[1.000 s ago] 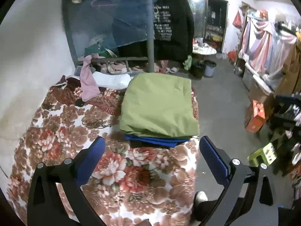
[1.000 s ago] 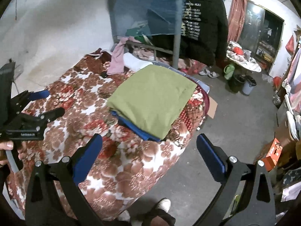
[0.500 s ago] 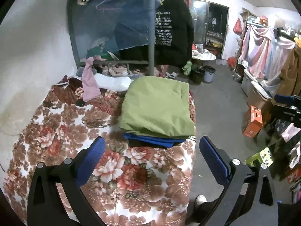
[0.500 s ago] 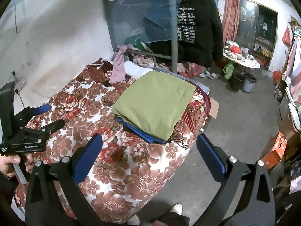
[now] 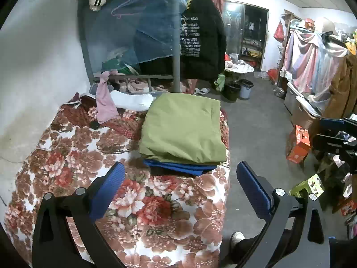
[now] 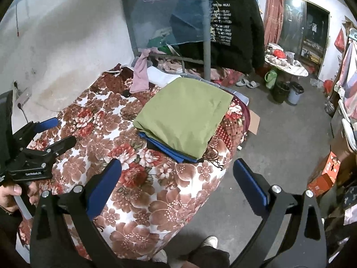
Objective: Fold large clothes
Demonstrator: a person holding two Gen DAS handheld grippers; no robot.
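- The folded olive-green garment (image 5: 181,127) lies atop a folded blue cloth (image 5: 178,167) on the floral red-and-white bedspread (image 5: 156,212).
- The left gripper (image 5: 178,178) and the right gripper (image 6: 177,172) hover above the bed edge, both spread wide, empty.

"GenRobot.AI" on left gripper (image 6: 42,138) body; white lettering on black jacket (image 6: 234,22), unreadable.
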